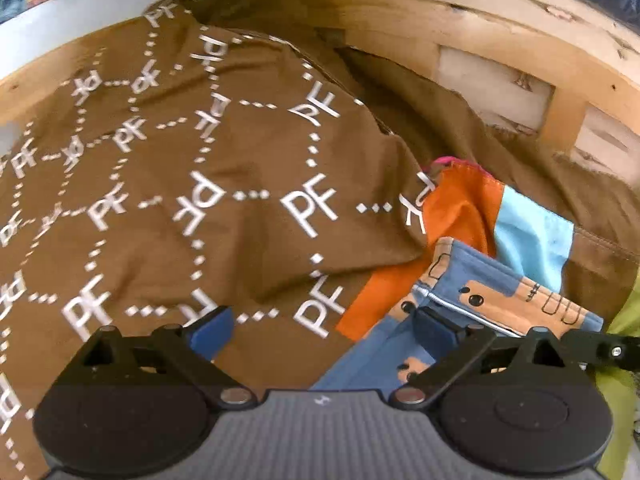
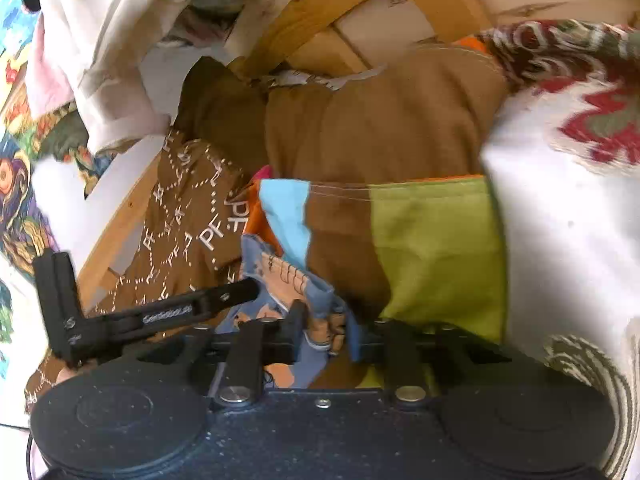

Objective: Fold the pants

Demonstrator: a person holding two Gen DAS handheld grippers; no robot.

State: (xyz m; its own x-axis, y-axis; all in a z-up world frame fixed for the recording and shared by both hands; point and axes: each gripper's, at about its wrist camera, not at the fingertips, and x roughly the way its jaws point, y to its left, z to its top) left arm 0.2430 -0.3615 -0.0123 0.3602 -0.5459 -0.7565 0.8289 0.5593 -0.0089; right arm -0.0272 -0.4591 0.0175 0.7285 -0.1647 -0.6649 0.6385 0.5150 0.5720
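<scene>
- Pants, blue with tan cartoon print, are bunched on a heap of laundry, beside a brown lettered cloth and a green patch.
- Right tongs are clamped on a fold of the pants.
- Left tongs are held apart, with nothing pinched between them, above the brown cloth and the pants' edge.

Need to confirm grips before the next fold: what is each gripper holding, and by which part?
The right gripper is shut on a bunched edge of the blue patterned garment. The left gripper is open over the brown PF-print cloth, holding nothing.
</scene>
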